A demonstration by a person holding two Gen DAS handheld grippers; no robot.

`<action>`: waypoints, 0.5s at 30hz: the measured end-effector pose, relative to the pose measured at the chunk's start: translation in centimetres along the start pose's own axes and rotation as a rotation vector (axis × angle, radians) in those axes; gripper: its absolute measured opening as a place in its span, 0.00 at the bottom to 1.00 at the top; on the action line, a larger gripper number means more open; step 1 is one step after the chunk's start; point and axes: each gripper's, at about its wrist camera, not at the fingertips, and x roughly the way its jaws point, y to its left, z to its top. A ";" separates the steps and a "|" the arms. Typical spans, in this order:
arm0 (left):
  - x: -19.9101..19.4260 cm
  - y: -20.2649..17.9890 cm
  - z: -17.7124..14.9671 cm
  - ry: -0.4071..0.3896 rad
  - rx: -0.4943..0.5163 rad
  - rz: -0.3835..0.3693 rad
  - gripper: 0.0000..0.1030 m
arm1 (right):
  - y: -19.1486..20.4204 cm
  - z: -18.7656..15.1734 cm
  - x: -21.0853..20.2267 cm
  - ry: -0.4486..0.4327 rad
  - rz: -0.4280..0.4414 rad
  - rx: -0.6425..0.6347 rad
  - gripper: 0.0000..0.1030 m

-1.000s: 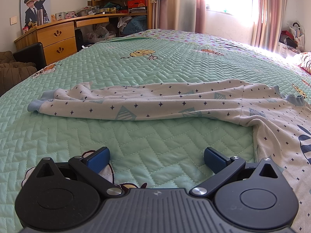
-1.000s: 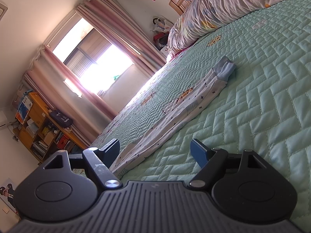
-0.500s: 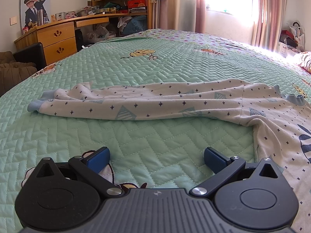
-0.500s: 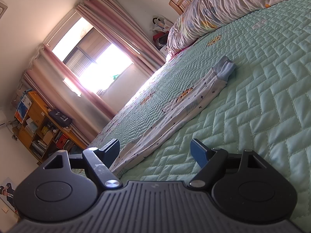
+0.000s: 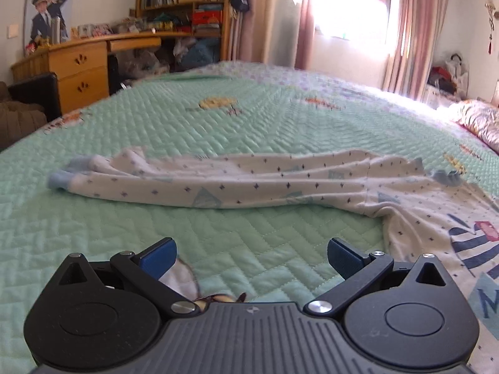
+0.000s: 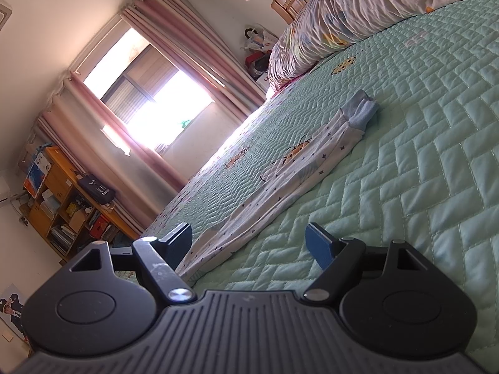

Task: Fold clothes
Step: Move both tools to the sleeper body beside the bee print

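A white child's long-sleeved shirt (image 5: 249, 184) with small dark stars lies spread on the green quilted bed (image 5: 218, 124). Its left sleeve stretches across the left wrist view, ending in a blue cuff (image 5: 60, 179). My left gripper (image 5: 249, 257) is open and empty, low over the quilt in front of that sleeve. In the right wrist view the other sleeve (image 6: 280, 184) runs away to a blue cuff (image 6: 361, 112). My right gripper (image 6: 249, 243) is open and empty, near the sleeve's near end.
A wooden desk with drawers (image 5: 81, 68) and bookshelves (image 5: 187, 3) stand beyond the bed's far left. A curtained window (image 5: 352, 15) is at the back. A bunched floral duvet (image 6: 358, 21) lies at the head of the bed.
The left gripper has lifted or tilted slightly; the shirt sits a little lower in its view and the image is blurred. The right view is almost unchanged.
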 end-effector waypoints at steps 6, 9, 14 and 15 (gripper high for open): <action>-6.1 0.0 -3.2 0.084 -0.072 0.035 1.00 | 0.0 0.1 -0.1 -0.001 0.003 0.004 0.78; -8.6 -0.4 -5.2 0.087 -0.061 0.047 1.00 | -0.1 0.1 -0.2 -0.003 0.009 0.011 0.78; -10.4 -1.2 -6.8 0.082 0.011 0.030 0.99 | -0.1 0.4 -0.4 0.017 0.024 0.024 0.78; -10.6 -1.3 -6.9 0.080 0.009 0.026 0.99 | 0.0 0.6 -0.5 0.048 0.030 0.030 0.78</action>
